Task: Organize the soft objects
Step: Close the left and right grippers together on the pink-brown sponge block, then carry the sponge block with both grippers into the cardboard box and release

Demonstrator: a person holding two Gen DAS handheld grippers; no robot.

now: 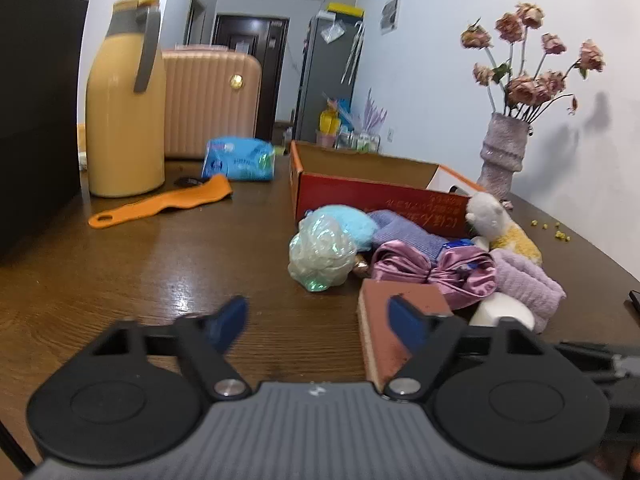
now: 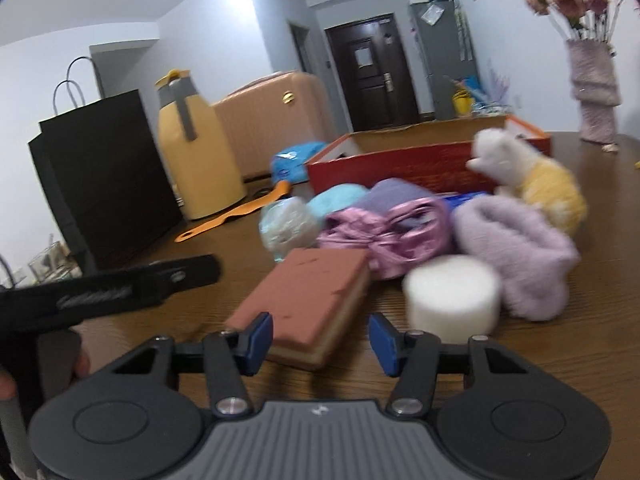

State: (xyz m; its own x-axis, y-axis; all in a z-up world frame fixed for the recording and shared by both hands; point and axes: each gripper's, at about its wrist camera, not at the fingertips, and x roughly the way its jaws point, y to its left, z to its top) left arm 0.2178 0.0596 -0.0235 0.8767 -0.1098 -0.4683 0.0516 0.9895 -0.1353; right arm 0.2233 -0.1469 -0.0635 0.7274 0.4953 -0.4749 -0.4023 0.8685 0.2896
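A wooden table (image 1: 152,264) carries a heap of soft things in front of an open red cardboard box (image 1: 372,196), which stands toward the table's far edge. The step in hand looks like the approach to a first pick: nothing from the heap is gripped yet, and the box appears to hold none of it.

The left gripper (image 1: 316,322) hangs low over the table near its near edge, jaws partly apart with only bare wood between the blue pads. A brown-topped sponge block (image 1: 400,320) lies just beside its right finger; whether the pad touches it is unclear.

The right gripper (image 2: 318,344) also stands partly open. The near end of the same sponge block (image 2: 316,304) lies between its fingers, with a visible gap on the right side, so the pads do not seem to press it. A white foam cylinder (image 2: 454,298) sits just beside the right finger.

Behind these, toward the box, lie a shiny pink satin bundle (image 2: 384,236), a fluffy lilac towel (image 2: 516,248), a clear crinkly pouf (image 1: 322,254), a pale blue fuzzy item (image 1: 348,222) and a white and yellow plush toy (image 2: 524,172) leaning against the box wall.

Judged from this, the next move calls for centring the right gripper on the sponge, closing gently since it will squash, then lifting it over the wall into the box.
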